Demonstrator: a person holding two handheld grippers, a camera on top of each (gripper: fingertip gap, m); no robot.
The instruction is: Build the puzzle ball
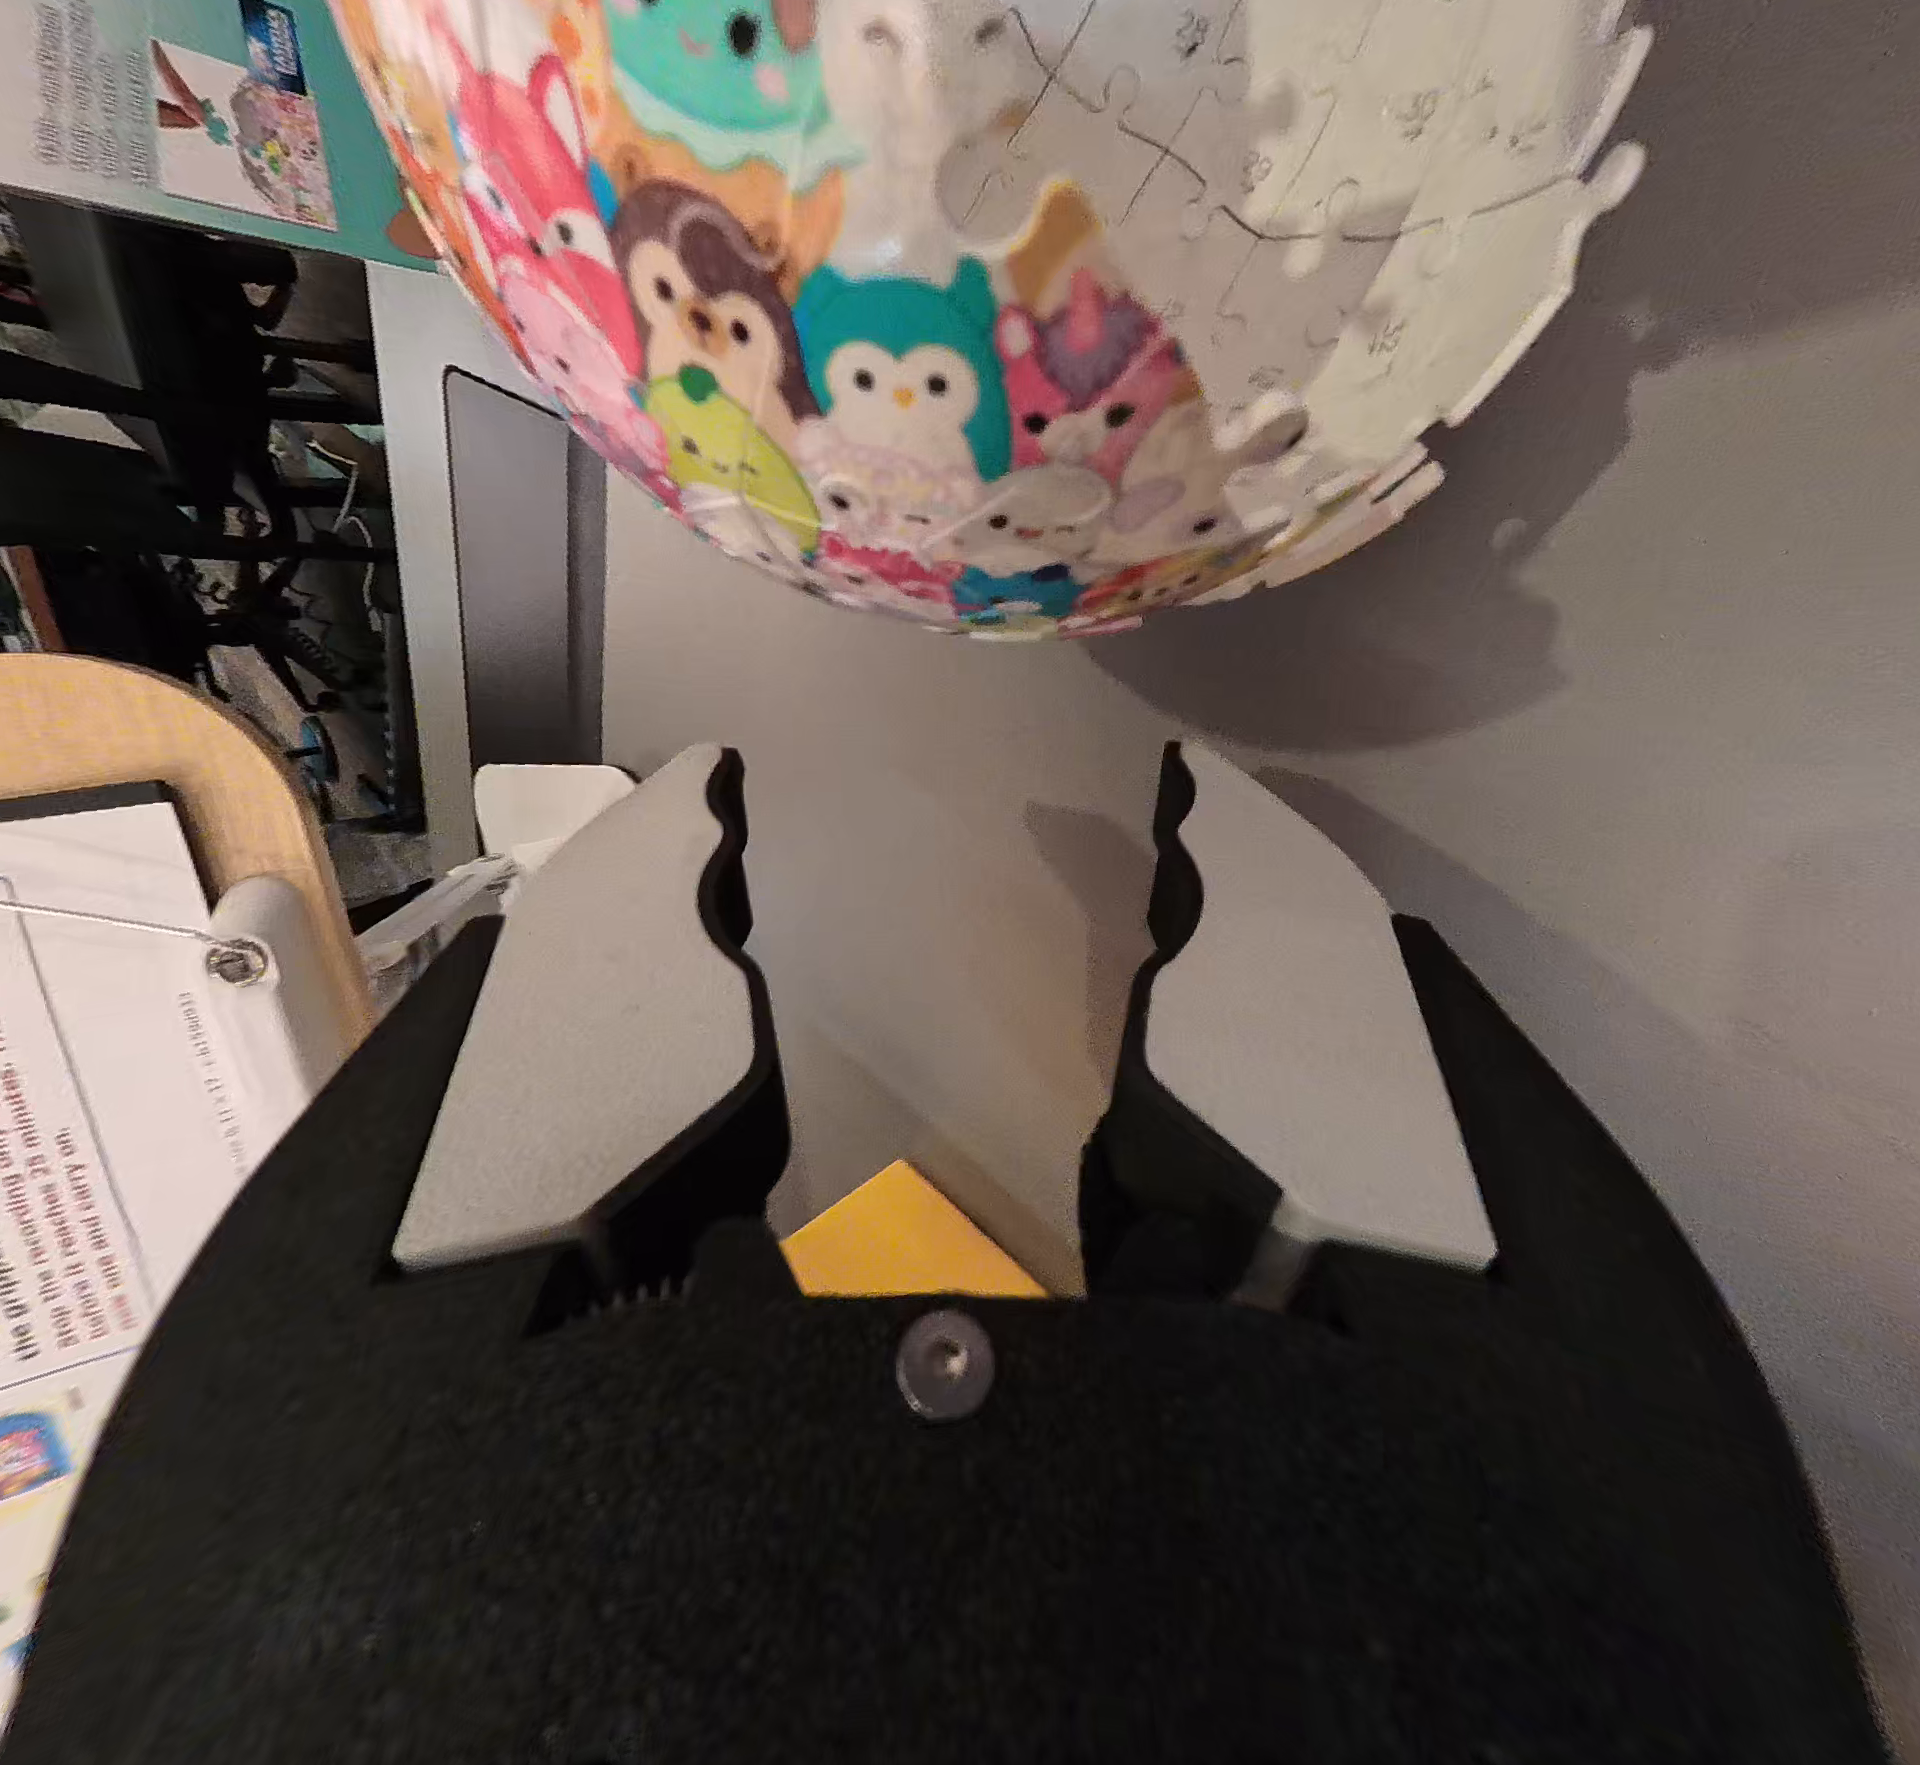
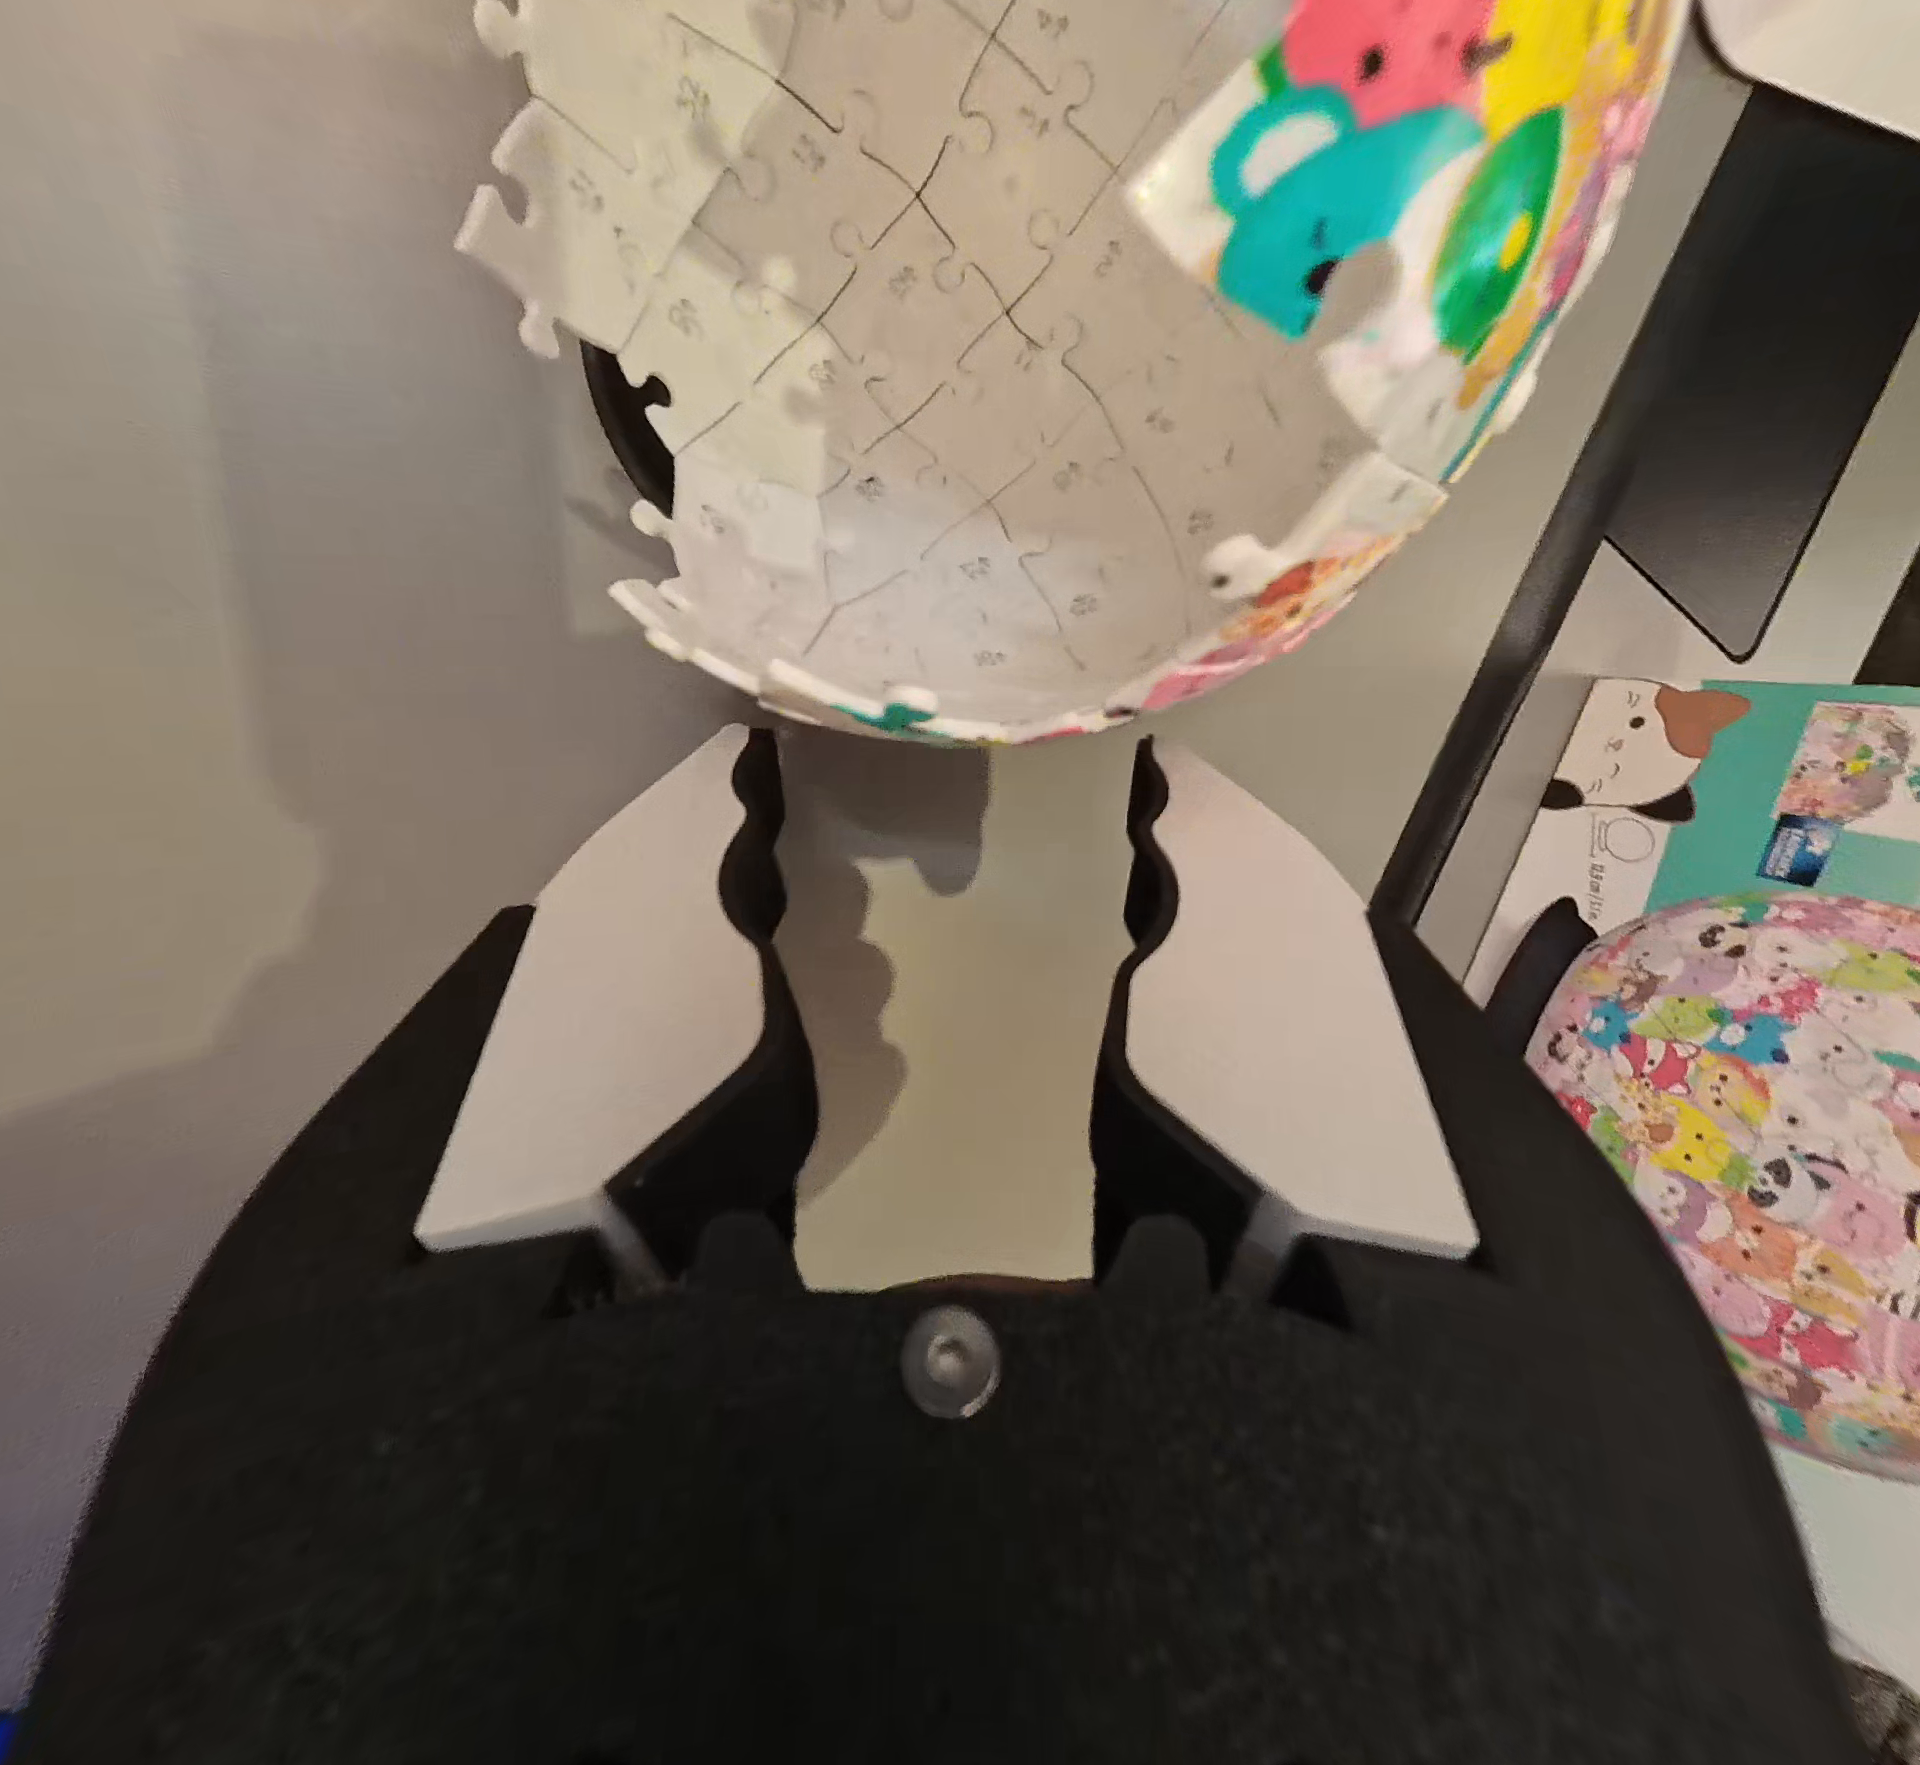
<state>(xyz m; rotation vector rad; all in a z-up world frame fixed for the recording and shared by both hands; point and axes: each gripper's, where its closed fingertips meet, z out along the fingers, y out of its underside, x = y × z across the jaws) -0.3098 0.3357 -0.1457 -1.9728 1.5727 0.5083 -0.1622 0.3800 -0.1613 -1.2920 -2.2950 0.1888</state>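
Plainly left tongs (image 1: pixel 954 759) spread wide, empty, right tongs (image 2: pixel 951 749) likewise, both short of puzzle ball (image 1: pixel 1039 261)

1. Plain grey counter (image 1: pixel 1558 988) under soft light from above, shadows falling across it.
2. Dark clutter of black shelving (image 1: pixel 156 427) beyond the counter's edge in the left wrist view.
3. Curved pale wooden frame (image 1: pixel 208 780) low on that side, printed white sheet (image 1: pixel 94 1144) beside it.
4. Black bar (image 2: pixel 1538 593) slanting along the counter's edge in the right wrist view.
5. Teal printed box (image 2: pixel 1787 842) lying flat past that bar.
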